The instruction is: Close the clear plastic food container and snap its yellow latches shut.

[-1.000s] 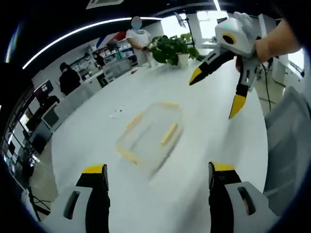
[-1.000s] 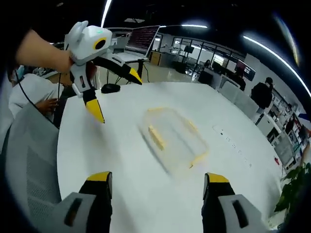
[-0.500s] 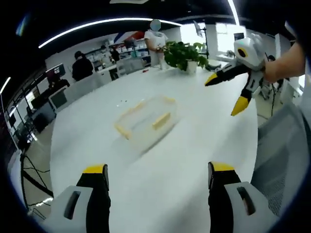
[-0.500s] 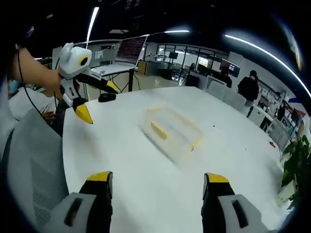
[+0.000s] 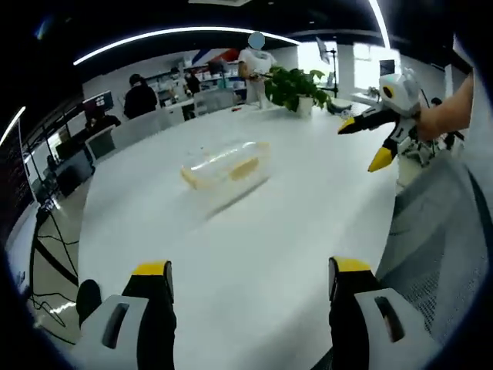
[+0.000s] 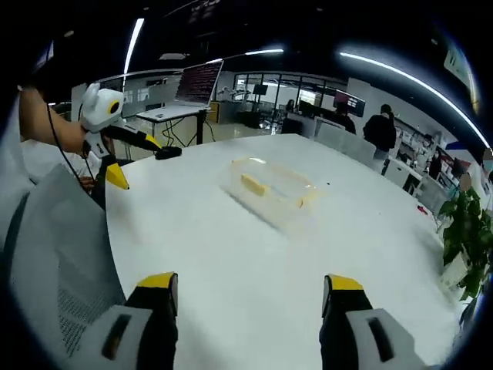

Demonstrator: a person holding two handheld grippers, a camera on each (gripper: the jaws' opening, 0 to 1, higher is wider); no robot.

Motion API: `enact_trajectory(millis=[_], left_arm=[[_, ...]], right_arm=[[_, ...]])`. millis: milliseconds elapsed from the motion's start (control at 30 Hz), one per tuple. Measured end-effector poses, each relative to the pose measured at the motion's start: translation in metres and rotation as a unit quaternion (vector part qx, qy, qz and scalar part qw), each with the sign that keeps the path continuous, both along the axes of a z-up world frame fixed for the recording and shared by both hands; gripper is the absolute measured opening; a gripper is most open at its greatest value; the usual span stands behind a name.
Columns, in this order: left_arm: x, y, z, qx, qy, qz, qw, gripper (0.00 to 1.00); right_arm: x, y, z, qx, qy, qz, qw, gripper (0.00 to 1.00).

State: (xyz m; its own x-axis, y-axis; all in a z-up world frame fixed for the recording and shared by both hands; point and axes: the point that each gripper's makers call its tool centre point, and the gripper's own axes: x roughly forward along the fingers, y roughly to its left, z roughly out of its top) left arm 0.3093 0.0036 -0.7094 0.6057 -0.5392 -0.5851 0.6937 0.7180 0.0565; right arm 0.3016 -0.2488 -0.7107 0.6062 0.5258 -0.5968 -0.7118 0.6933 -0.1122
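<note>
1. While both grippers are hovering wide-jawed above the white table (image 5: 254,254), the left gripper (image 5: 250,270) is gripping nothing
2. Right gripper (image 6: 246,285) is likewise hovering empty
3. Clear container (image 5: 225,164) is lying well ahead of both, between them

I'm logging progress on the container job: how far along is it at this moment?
Done: the clear container sits on the white table with its lid apparently on, yellow latches visible; whether they are snapped is too blurred to tell. In hand: nothing; the left tongs and right tongs are open, well short of it. Left: confirming or snapping the latches.
</note>
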Motion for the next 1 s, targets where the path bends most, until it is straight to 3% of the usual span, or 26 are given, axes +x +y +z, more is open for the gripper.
enact_trajectory(millis=[400, 600, 1000], left_arm=[[-0.022, 0.002, -0.002, -0.018, -0.006, 0.023, 0.9996, 0.78], [-0.020, 0.001, -0.004, -0.037, -0.009, 0.034, 0.9987, 0.78], [-0.017, 0.007, -0.004, -0.040, -0.015, 0.052, 0.9978, 0.78]], right_arm=[[-0.034, -0.010, -0.012, 0.032, 0.015, -0.036, 0.9987, 0.76], [-0.029, -0.014, -0.004, 0.043, -0.001, -0.053, 0.9977, 0.76], [-0.029, -0.014, -0.009, 0.034, 0.002, -0.054, 0.9980, 0.76]])
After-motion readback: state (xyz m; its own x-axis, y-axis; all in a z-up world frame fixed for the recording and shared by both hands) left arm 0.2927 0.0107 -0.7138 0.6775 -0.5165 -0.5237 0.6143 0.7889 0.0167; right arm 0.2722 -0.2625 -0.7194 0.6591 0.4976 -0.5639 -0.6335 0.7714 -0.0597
